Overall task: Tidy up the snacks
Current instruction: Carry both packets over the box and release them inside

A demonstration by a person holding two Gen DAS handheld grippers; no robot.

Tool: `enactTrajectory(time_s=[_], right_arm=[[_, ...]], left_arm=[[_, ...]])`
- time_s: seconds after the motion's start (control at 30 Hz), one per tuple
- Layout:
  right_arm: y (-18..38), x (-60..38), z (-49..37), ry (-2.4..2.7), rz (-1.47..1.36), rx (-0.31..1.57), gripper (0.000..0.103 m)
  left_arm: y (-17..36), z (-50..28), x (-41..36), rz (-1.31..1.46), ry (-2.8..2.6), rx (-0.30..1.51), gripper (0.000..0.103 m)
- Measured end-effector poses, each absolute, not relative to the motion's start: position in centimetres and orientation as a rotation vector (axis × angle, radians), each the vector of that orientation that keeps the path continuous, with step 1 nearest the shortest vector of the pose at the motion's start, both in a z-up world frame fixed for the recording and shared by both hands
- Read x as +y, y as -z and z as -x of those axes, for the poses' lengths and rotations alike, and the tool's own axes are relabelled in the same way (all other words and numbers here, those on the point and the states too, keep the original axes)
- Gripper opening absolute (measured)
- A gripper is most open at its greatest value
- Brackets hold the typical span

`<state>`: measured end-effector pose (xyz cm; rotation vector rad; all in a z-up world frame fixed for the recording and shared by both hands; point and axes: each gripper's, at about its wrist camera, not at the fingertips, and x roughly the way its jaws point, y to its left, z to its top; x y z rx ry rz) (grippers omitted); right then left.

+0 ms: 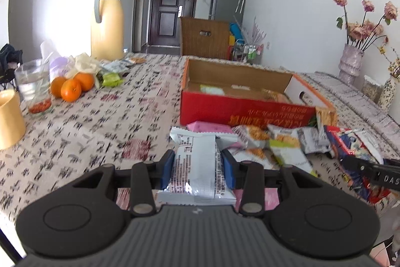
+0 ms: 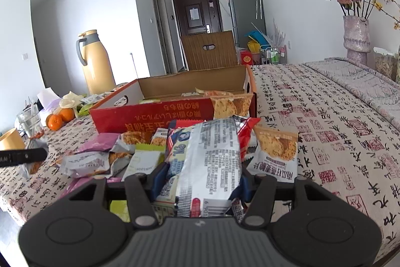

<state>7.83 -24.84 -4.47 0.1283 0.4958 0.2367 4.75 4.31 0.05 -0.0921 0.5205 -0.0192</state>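
Snack packets (image 1: 272,142) are heaped on the patterned counter (image 1: 100,121), just in front of the red cardboard box (image 1: 240,111), w/ one orange-printed packet (image 2: 232,104) leaned against the box's front wall. A few packets are seen inside the box. A white wrapper w/ small print (image 1: 197,167) is pinched lengthwise between the blue pads of the left gripper (image 1: 197,164); jaws are pressed in on both its sides, and it is held clear of the pile. A larger silver-and-red bag (image 2: 212,159) is clamped by the right gripper (image 2: 200,182), jaws pressed against its flanks, over the near edge of the heap. A pale-green packet (image 2: 142,164) and a purple one (image 2: 100,142) are found left of that bag. Oranges (image 1: 72,86), a glass (image 1: 32,79) and a yellow thermos (image 1: 107,24) are set at the counter's far left, well apart from the box. A vase of dried roses (image 2: 356,36) is placed far right.
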Motion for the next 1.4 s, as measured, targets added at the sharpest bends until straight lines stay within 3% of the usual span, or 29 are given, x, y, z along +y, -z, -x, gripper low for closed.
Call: enactTrajectory(time_s=[0.9, 1.4], right_arm=[[-3.5, -23.9, -18.6, -0.246, -0.120, 0.310, 0.055], [-1.6, -22.1, -29.2, -0.201, -0.095, 0.470, 0.055]], left_arm=[[-6.7, -17.2, 0.1, 0.086, 0.083, 0.406, 0.041], [-5.2, -27.6, -2.2, 0.020, 0.025, 0.527, 0.041]])
